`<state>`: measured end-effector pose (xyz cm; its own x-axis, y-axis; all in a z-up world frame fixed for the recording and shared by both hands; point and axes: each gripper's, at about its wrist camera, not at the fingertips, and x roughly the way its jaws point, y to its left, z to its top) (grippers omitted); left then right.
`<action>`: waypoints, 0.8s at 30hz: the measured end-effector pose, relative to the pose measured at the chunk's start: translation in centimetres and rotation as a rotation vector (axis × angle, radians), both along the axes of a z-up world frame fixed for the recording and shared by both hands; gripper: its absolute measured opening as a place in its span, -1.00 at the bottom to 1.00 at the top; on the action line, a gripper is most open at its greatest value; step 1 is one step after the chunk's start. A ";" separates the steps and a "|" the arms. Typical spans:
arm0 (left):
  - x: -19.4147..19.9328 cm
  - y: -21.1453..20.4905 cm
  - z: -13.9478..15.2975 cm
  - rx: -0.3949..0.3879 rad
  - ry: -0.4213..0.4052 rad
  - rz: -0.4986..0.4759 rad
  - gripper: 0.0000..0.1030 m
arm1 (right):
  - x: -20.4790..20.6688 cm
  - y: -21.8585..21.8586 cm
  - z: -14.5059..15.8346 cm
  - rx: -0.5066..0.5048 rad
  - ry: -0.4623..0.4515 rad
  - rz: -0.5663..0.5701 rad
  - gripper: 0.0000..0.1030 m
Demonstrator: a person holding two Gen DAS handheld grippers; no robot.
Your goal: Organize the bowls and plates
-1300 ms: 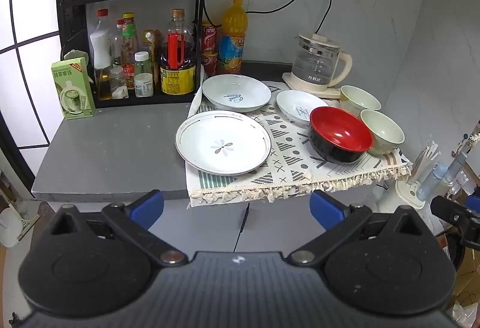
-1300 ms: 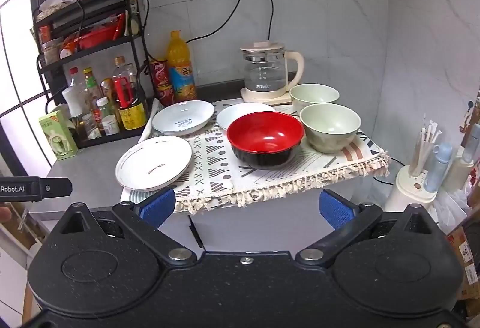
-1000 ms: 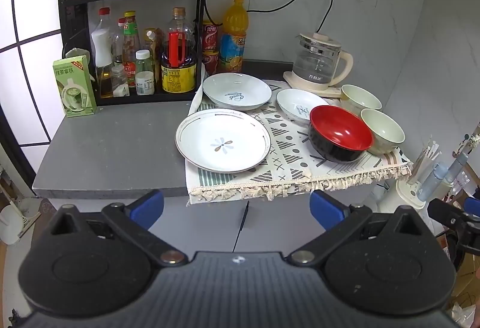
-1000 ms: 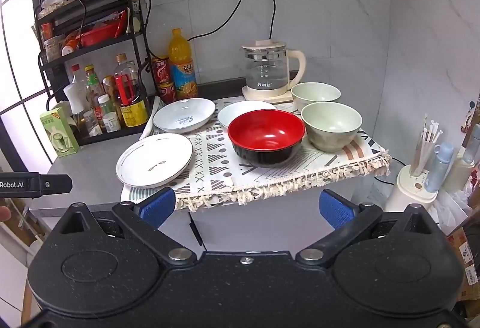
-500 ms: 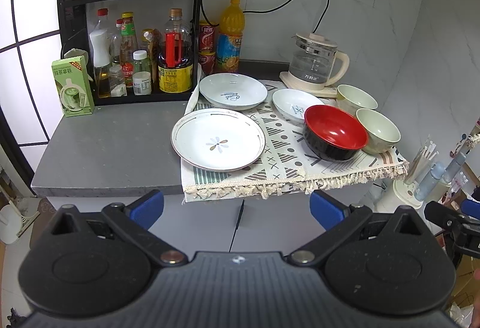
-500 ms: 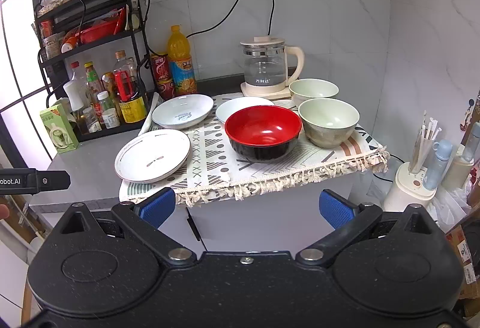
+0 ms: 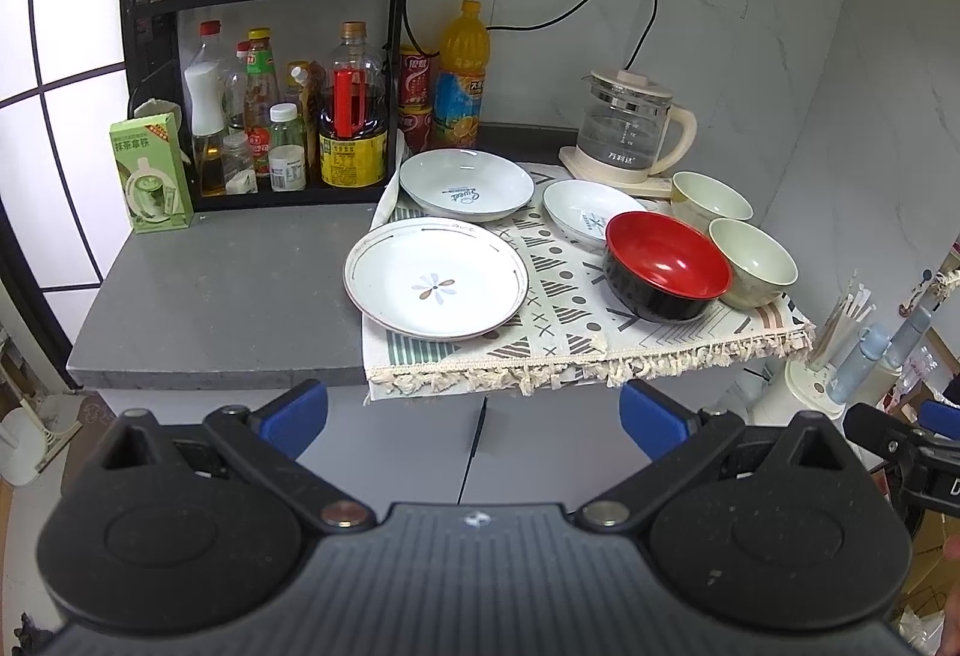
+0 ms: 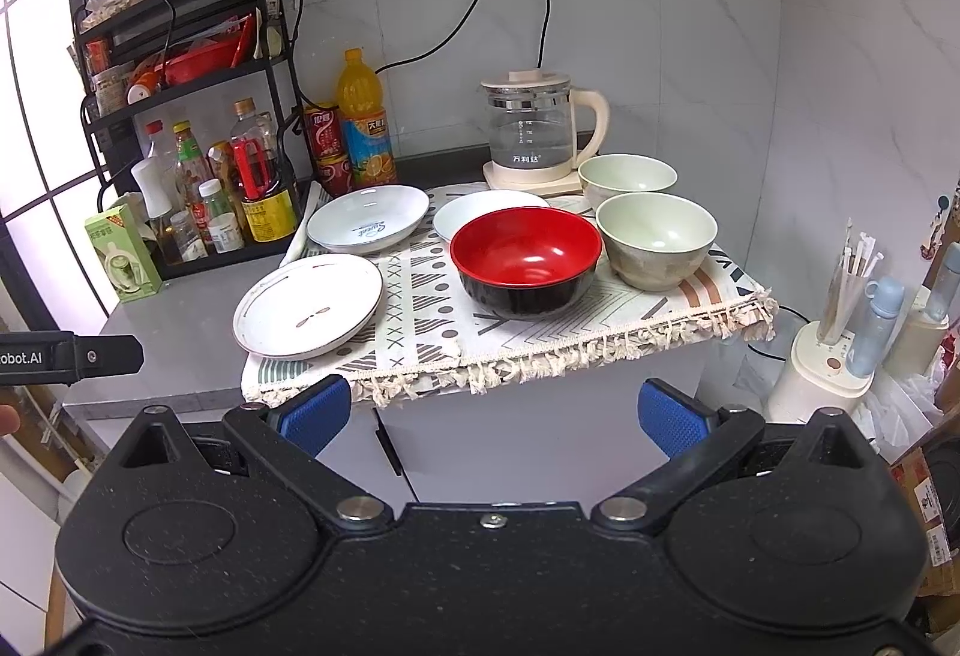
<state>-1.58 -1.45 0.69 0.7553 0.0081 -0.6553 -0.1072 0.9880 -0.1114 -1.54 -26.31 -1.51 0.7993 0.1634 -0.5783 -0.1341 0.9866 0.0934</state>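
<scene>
Both tongs wide open, nothing held, well short of counter. L gripper: flower plate nearest, just ahead, slightly left. R gripper: red bowl dead ahead; green bowls beyond-right. Round pieces, no long axis.

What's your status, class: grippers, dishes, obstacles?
Left gripper and right gripper open, short of counter. Plates, bowls unstacked on cloth. Kettle behind bowls.
</scene>
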 end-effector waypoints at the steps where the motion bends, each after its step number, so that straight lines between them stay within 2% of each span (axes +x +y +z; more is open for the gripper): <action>1: 0.0 0.1 0.0 0.000 -0.001 -0.001 0.99 | 0.0 0.0 0.0 0.000 -0.002 0.000 1.00; 24: 0.2 0.2 -0.5 0.005 -0.013 0.004 0.99 | 0.3 -0.1 -0.1 0.004 0.009 -0.026 1.00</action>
